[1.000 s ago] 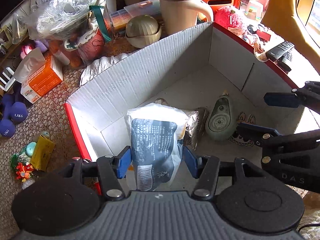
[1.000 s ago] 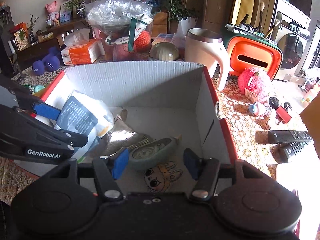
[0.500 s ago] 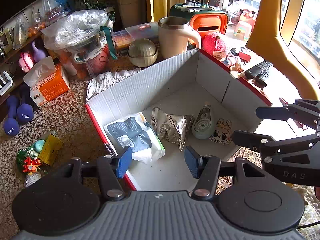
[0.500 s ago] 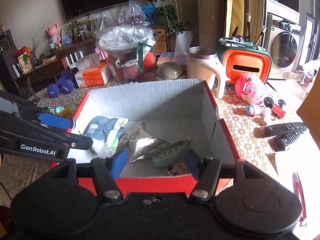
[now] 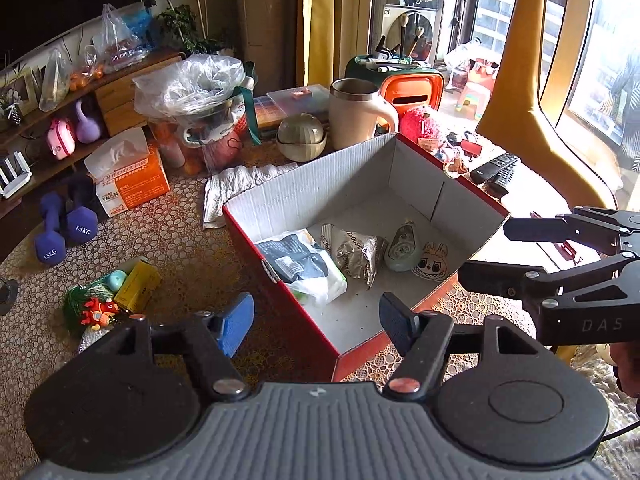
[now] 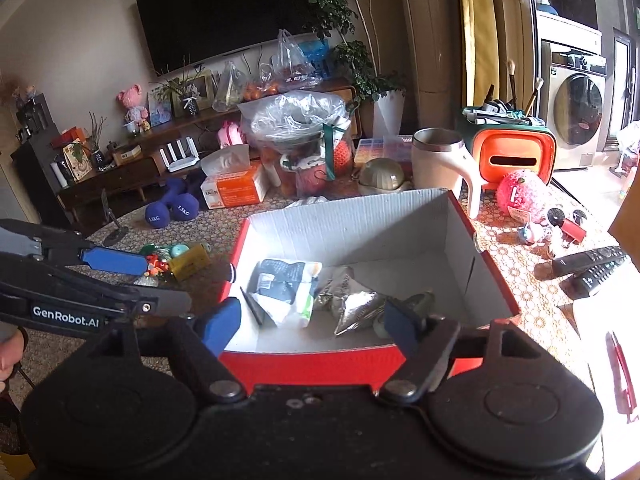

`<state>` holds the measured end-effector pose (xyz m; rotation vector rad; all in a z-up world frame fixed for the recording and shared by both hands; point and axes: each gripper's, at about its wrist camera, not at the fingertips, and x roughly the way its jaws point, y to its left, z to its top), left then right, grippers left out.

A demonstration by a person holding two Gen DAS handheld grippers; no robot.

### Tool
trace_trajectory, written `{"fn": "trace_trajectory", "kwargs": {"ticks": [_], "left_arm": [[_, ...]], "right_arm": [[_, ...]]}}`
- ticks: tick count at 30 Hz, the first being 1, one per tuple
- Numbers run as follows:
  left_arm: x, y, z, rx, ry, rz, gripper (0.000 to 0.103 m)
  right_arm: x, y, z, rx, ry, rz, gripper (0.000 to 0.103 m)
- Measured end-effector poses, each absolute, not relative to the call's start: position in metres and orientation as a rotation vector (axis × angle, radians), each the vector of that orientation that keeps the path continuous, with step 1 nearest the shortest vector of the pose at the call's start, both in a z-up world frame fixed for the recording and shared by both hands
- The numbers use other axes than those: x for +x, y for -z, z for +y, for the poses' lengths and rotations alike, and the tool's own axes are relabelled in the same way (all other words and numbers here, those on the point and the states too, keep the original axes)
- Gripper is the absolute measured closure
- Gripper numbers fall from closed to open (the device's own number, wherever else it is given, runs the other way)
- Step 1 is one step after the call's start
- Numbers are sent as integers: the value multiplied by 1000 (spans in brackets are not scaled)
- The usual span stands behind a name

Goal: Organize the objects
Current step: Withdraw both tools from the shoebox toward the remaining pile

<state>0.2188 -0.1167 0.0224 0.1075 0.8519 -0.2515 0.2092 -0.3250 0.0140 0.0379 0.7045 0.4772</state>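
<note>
Hovering above red box (image 5: 296,300), left gripper (image 5: 316,320) wide, empty; right gripper (image 6: 316,318) wide, empty. Box centre frame, holding blue-white pouch (image 5: 300,264), foil packet (image 5: 354,250), green gadget (image 5: 402,246). Loose toys (image 5: 108,296) lower left. Risk: low reach clips box rim, shoves box, tips contents.

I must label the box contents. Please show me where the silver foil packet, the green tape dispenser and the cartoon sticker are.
silver foil packet (image 5: 354,254), left wrist view, crinkled middle.
green tape dispenser (image 5: 403,245), left wrist view, round wheel face.
cartoon sticker (image 5: 433,266), left wrist view, its face.
</note>
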Motion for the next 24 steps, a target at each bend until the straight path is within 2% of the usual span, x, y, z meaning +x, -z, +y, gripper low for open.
{"fn": "trace_trajectory", "kwargs": {"ticks": [6, 12, 21, 24], "left_arm": [[195, -32, -92, 77, 240, 807, 24], [176, -36, -66, 51, 216, 761, 20], [155, -29, -25, -12, 197, 731, 15], [149, -23, -7, -28, 185, 728, 8]], "right_arm": [[187, -22, -308, 54, -516, 677, 16], [171, -28, -288, 61, -551, 648, 8], [161, -27, -253, 52, -591, 627, 2], [159, -25, -240, 27, -603, 625, 2]]}}
